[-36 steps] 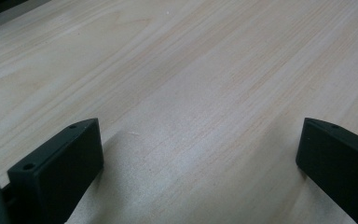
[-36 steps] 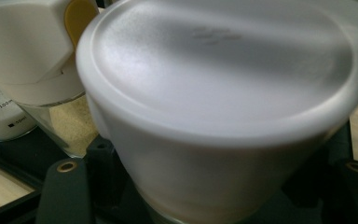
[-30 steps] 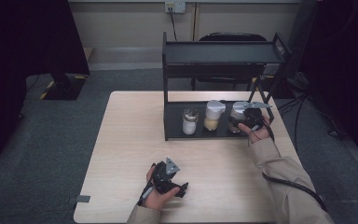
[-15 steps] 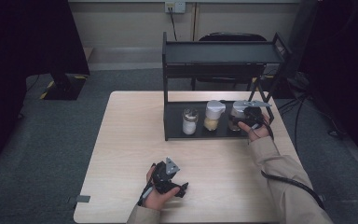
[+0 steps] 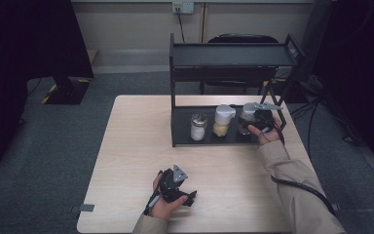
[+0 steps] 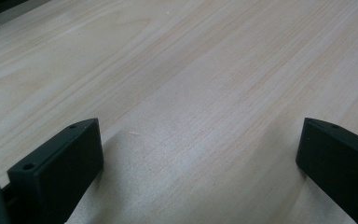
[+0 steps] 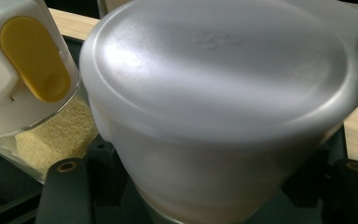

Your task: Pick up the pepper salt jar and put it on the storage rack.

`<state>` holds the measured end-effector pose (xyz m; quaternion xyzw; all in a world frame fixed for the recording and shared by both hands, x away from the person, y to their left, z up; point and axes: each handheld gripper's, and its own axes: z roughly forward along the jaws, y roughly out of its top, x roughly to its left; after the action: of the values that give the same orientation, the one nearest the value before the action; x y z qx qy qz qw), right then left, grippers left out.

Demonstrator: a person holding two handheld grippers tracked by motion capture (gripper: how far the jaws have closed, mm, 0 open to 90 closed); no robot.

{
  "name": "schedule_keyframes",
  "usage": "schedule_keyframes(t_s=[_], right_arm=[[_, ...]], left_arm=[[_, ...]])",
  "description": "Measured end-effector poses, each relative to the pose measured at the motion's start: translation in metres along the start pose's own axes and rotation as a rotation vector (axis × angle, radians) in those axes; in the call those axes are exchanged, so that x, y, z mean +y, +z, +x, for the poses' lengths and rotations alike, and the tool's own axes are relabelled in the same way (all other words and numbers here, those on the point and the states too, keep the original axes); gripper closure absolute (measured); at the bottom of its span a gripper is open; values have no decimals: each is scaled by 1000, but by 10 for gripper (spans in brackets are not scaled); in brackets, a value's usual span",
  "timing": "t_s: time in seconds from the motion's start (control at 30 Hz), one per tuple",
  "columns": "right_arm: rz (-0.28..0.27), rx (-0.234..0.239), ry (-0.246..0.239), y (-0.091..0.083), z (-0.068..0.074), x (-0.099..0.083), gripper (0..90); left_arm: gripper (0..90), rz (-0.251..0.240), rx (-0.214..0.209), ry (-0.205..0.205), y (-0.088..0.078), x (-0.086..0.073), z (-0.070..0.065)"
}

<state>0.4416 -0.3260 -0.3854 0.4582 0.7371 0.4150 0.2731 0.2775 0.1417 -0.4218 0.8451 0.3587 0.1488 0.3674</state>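
A black two-tier rack stands at the far side of the wooden table. Three jars stand on its lower shelf. At the right end is a grey-lidded jar, with my right gripper shut on it. In the right gripper view this jar sits between the two black jaws of the right gripper. My left gripper rests on the table near the front edge. In the left gripper view the left gripper is open over bare wood, jaws wide apart.
On the same shelf stand a small glass jar with white contents and a white-lidded jar of yellow grains, the latter close beside the held jar. The rack's top shelf hangs over the jars. A chair stands behind the table.
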Motion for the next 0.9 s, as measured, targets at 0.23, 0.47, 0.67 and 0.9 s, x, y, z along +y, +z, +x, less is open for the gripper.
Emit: schedule_keyframes(t_s=[0.23, 0.47, 0.67, 0.9], right_arm=[[-5, -4, -3, 0, 1, -2, 304], [12, -13, -4, -1, 4, 2, 302], [32, -17, 7, -3, 6, 7, 279], [44, -13, 4, -5, 7, 11, 191]], left_arm=[[0, -1, 0, -1, 0, 0, 0], [0, 0, 0, 0, 0, 0, 0], [0, 0, 0, 0, 0, 0, 0], [0, 0, 0, 0, 0, 0, 0]])
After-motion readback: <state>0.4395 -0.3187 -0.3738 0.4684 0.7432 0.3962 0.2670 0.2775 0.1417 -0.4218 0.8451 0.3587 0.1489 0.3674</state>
